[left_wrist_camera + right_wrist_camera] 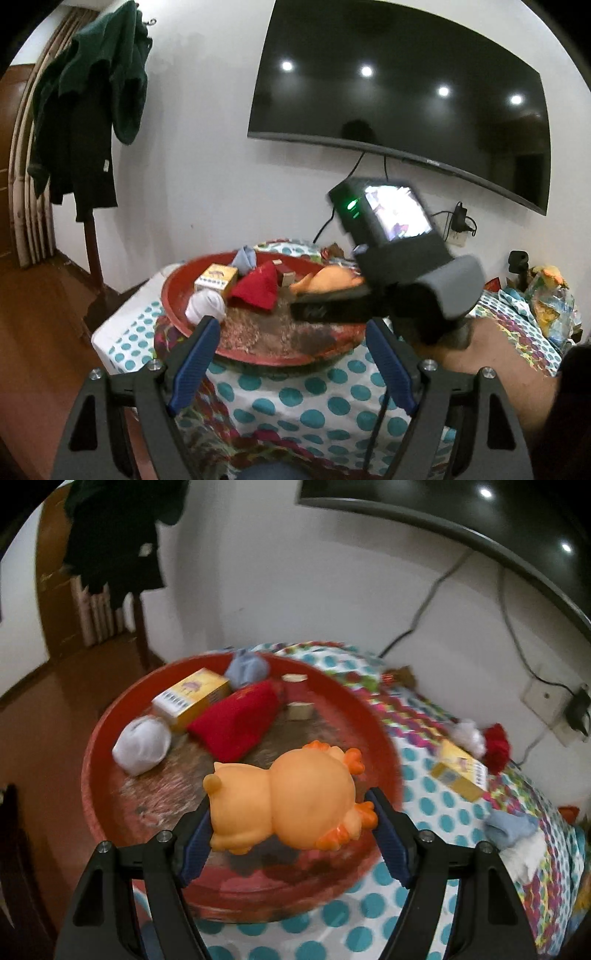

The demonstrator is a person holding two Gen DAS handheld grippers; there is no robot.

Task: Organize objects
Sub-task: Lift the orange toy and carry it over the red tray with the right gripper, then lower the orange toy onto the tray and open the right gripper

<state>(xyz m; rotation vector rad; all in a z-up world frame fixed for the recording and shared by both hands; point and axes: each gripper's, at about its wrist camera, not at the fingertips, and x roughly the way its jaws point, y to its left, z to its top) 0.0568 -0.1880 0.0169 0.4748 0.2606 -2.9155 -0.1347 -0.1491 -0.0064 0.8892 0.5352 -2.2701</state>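
Observation:
My right gripper (291,808) is shut on an orange rubber duck toy (295,801) and holds it over the near side of a round red tray (110,716). In the tray lie a yellow box (192,696), a red cloth (236,723), a white sock ball (142,746), a blue-grey sock (245,668) and small wooden blocks (301,710). My left gripper (291,332) is open and empty at the tray's near rim (280,356). The right gripper's body (402,258) and the duck (325,280) show over the tray in the left wrist view.
On the polka-dot cloth (424,786) right of the tray lie a second yellow box (458,771), white and red sock balls (480,742) and a blue sock (513,827). A TV (406,85) hangs on the wall. Clothes on a stand (88,110) are at left.

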